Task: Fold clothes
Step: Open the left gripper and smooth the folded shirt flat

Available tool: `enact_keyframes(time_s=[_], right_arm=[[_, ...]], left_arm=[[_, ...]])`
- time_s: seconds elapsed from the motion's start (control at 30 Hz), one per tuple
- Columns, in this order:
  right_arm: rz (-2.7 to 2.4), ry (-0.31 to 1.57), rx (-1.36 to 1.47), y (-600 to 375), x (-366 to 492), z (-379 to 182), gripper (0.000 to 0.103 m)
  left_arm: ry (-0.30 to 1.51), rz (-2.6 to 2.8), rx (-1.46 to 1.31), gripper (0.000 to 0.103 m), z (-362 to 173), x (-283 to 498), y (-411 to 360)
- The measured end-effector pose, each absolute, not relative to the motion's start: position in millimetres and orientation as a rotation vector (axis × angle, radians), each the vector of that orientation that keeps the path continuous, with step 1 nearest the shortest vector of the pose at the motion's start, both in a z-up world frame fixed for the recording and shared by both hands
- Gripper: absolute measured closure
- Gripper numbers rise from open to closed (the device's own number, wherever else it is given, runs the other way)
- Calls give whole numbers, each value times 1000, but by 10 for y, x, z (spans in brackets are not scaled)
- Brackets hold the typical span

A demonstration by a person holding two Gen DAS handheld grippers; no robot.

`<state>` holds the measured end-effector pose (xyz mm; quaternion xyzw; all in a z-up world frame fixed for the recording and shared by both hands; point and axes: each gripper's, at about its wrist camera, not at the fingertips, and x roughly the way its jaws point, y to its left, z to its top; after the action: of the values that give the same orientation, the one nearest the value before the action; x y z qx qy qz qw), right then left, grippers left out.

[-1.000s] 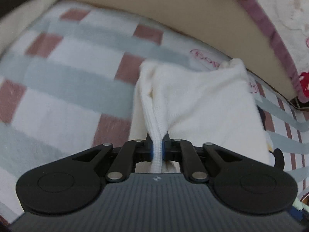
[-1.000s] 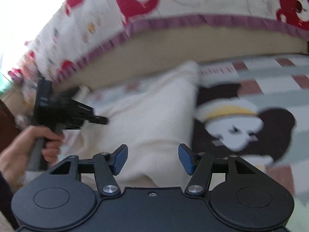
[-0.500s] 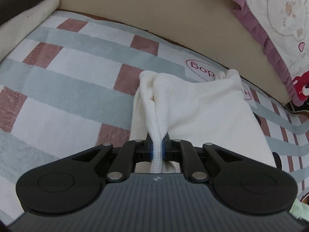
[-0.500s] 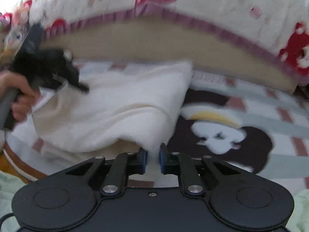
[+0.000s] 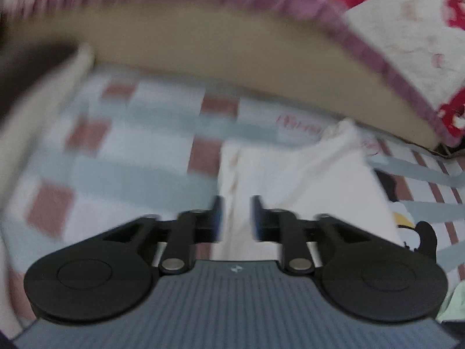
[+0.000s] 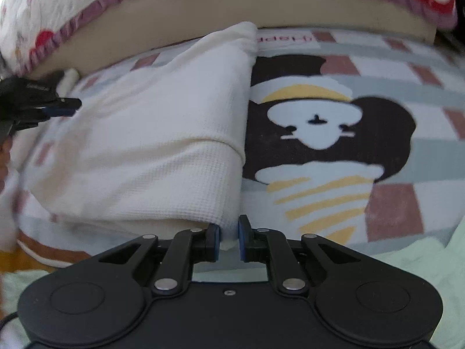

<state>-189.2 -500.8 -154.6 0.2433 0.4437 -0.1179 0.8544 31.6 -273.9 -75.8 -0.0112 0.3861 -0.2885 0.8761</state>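
A folded white waffle-knit garment (image 6: 151,133) lies flat on a checked blanket. My right gripper (image 6: 228,237) is at its near right corner, fingers pinched on a small bit of that corner. In the blurred left wrist view the same garment (image 5: 305,180) lies ahead, and my left gripper (image 5: 236,218) stands open just above its left edge, holding nothing. From the right wrist view the left gripper (image 6: 77,106) shows at the garment's far left side, with a hand behind it.
The blanket (image 6: 392,212) has a cartoon dog print (image 6: 328,116) right of the garment. A tan mattress side (image 6: 319,8) and a purple-frilled quilt (image 5: 407,29) rise behind. A cream and dark pile (image 5: 35,87) lies far left. Pale green cloth (image 6: 430,261) sits near right.
My left gripper has opened and let go of the garment's ribbed edge, which has dropped flat. My right gripper stays pinched on the near corner.
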Motion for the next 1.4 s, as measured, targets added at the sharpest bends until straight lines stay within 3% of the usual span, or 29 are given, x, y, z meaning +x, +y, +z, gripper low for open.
enact_keyframes(time_s=[0.03, 0.1, 0.17, 0.2, 0.27, 0.37, 0.5, 0.6, 0.77, 0.93, 0.97, 1.0, 1.03, 1.17, 1.23, 1.27, 1.3, 1.4], right_arm=[[-204, 922, 582, -5097, -1919, -1506, 81], [-120, 832, 741, -5322, -2046, -1372, 71], [-65, 748, 798, -5435, -2105, -1292, 61], [-74, 724, 799, -5450, -2099, -1289, 61], [-92, 676, 800, -5481, -2087, -1282, 61], [-146, 648, 732, -5440, -1975, -1316, 60], [-170, 643, 645, -5325, -1664, -1440, 60], [-175, 756, 653, -5303, -1578, -1616, 60], [-142, 887, 582, -5175, -1728, -1656, 75], [-123, 945, 475, -5074, -1793, -1597, 80], [-122, 964, 460, -5057, -1810, -1596, 84], [-122, 993, 453, -5044, -1830, -1609, 97], [-123, 1022, 446, -5030, -1850, -1621, 102], [-200, 959, 503, -5170, -1938, -1586, 102], [-207, 874, 592, -5310, -1964, -1543, 93], [-210, 830, 637, -5381, -1977, -1522, 83], [-213, 787, 680, -5451, -1990, -1501, 63], [-222, 679, 782, -5615, -1974, -1461, 61]], left_arm=[[811, -629, -35, 38, -672, 286, -2751], [840, -669, -12, 38, -581, 234, -2853], [876, -704, 34, 41, -542, 180, -2995], [892, -720, 52, 43, -566, 139, -3068], [931, -745, 53, 65, -652, 60, -3176], [1028, -776, -24, 74, -912, 7, -3266], [1117, -724, -15, 75, -1229, -67, -3332], [1122, -710, -2, 75, -1257, -109, -3323], [1119, -670, 32, 75, -1320, -109, -3318], [1135, -656, -18, 75, -1346, -47, -3226], [1137, -649, -22, 75, -1346, -29, -3212], [1136, -636, -17, 75, -1352, -14, -3198], [1132, -621, -1, 75, -1365, -4, -3187], [1134, -639, -11, 75, -1367, 20, -3129], [1111, -674, -1, 75, -1274, 14, -3153], [1088, -704, 6, 73, -1215, 6, -3184], [1064, -730, 16, 72, -1161, -9, -3229], [1029, -799, 63, 70, -1145, -141, -3426]])
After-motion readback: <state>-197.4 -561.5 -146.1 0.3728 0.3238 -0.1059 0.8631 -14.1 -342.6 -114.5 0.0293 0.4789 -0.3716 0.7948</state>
